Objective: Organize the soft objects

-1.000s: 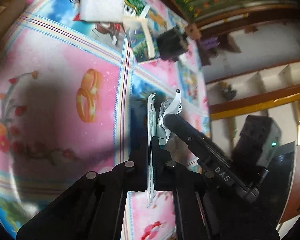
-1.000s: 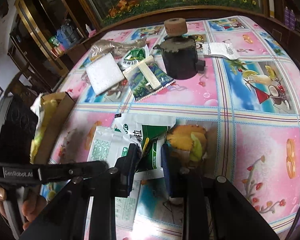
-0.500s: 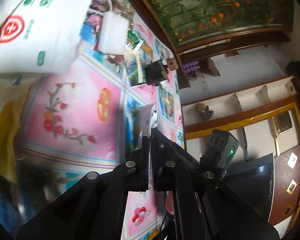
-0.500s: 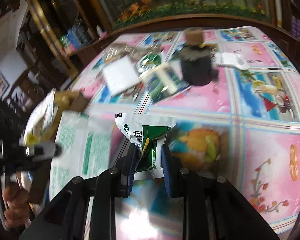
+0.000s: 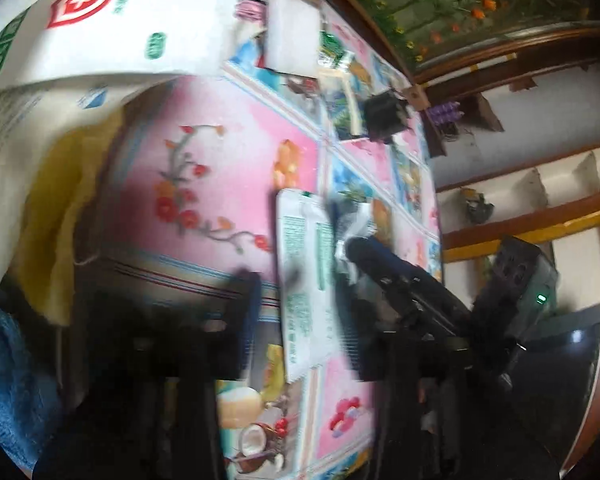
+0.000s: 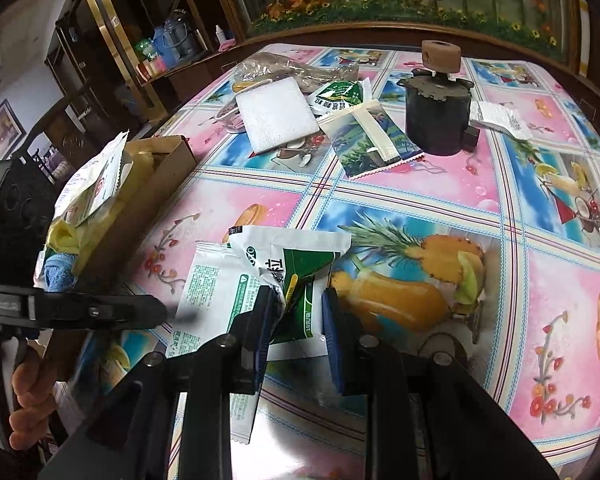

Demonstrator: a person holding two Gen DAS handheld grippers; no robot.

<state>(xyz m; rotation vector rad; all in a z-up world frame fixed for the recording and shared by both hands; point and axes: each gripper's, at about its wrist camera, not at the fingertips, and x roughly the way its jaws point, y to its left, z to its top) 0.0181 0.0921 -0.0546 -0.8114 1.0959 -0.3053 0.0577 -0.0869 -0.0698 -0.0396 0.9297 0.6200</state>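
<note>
My right gripper (image 6: 296,320) is shut on a crumpled green-and-white packet (image 6: 296,264), held just above the flowered tablecloth (image 6: 420,184). To its left a flat white packet with green print (image 6: 210,292) lies loose. In the blurred left wrist view this white packet (image 5: 304,280) sits between the opening jaws of my left gripper (image 5: 304,304), and the pads are clear of it. A hand holds the left gripper (image 6: 156,314) at the left edge of the right wrist view. A cardboard box (image 6: 156,184) at the table's left side holds a white packet with a red shield (image 5: 100,20), a yellow cloth (image 5: 48,200) and a blue cloth (image 5: 4,360).
Farther back lie a white foam pad (image 6: 276,120), a landscape-printed sachet (image 6: 372,140), a clear plastic bag (image 6: 292,68) and a paper slip (image 6: 500,118). A black pot (image 6: 438,116) with a brown knob stands among them. Wooden cabinets ring the table.
The left jaws, shut edge-on on the white packet before, have parted and the packet now lies flat between them. Both grippers shifted toward the box. The right grip is unchanged.
</note>
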